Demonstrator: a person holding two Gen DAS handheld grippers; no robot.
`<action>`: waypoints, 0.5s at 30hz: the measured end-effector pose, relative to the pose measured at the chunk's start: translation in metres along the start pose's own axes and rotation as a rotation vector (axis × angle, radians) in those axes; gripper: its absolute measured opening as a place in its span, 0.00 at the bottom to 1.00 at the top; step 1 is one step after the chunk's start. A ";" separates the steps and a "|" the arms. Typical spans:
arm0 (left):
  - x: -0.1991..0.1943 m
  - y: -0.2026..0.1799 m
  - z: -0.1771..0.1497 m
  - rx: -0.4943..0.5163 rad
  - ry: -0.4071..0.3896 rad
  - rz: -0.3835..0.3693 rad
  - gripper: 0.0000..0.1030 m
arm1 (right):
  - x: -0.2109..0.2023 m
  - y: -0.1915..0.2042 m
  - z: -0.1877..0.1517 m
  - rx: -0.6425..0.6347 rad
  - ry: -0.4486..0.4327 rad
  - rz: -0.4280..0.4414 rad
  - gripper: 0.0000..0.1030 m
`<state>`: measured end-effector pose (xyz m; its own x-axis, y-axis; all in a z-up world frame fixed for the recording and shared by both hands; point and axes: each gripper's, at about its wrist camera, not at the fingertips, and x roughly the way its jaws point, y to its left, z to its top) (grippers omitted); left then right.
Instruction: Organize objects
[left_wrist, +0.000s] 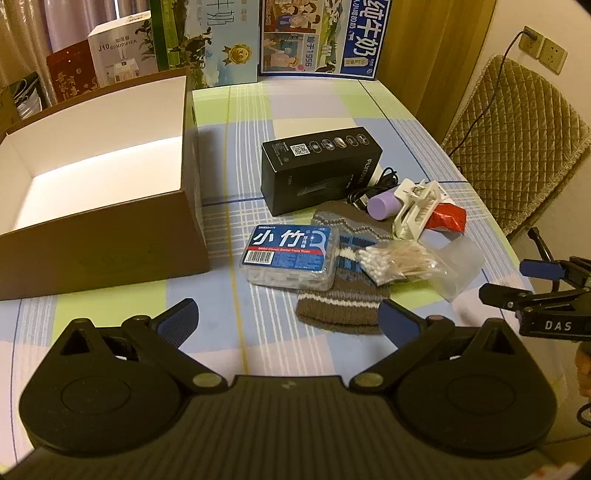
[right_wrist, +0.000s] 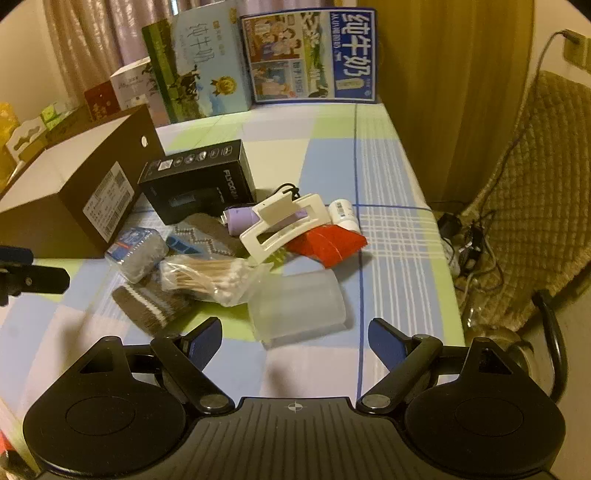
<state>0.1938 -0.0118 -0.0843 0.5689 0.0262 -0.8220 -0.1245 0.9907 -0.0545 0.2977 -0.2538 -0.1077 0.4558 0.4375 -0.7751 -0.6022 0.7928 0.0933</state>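
Observation:
An open brown cardboard box with a white, empty inside stands at the left of the table; it also shows in the right wrist view. To its right lies a pile: a black product box, a blue-labelled floss pick case, a knitted grey sock, a bag of cotton swabs, a white hair claw clip, a purple tube, a red packet and a frosted plastic cup. My left gripper is open just before the floss case. My right gripper is open just before the cup.
Milk cartons and gift boxes line the table's far edge. A quilted chair stands off the right side, with cables on the floor. The checked tablecloth covers the table.

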 end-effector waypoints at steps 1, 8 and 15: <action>0.003 0.000 0.001 -0.002 0.003 0.004 0.99 | 0.005 -0.001 0.001 -0.006 0.005 0.002 0.82; 0.024 0.002 0.007 -0.045 0.029 0.022 0.99 | 0.036 -0.010 0.003 -0.040 0.048 0.012 0.82; 0.039 0.005 0.010 -0.096 0.058 0.024 0.99 | 0.052 -0.008 0.006 -0.061 0.056 0.027 0.82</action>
<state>0.2235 -0.0043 -0.1106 0.5172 0.0392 -0.8550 -0.2167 0.9724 -0.0865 0.3299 -0.2351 -0.1448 0.4026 0.4323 -0.8069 -0.6532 0.7532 0.0776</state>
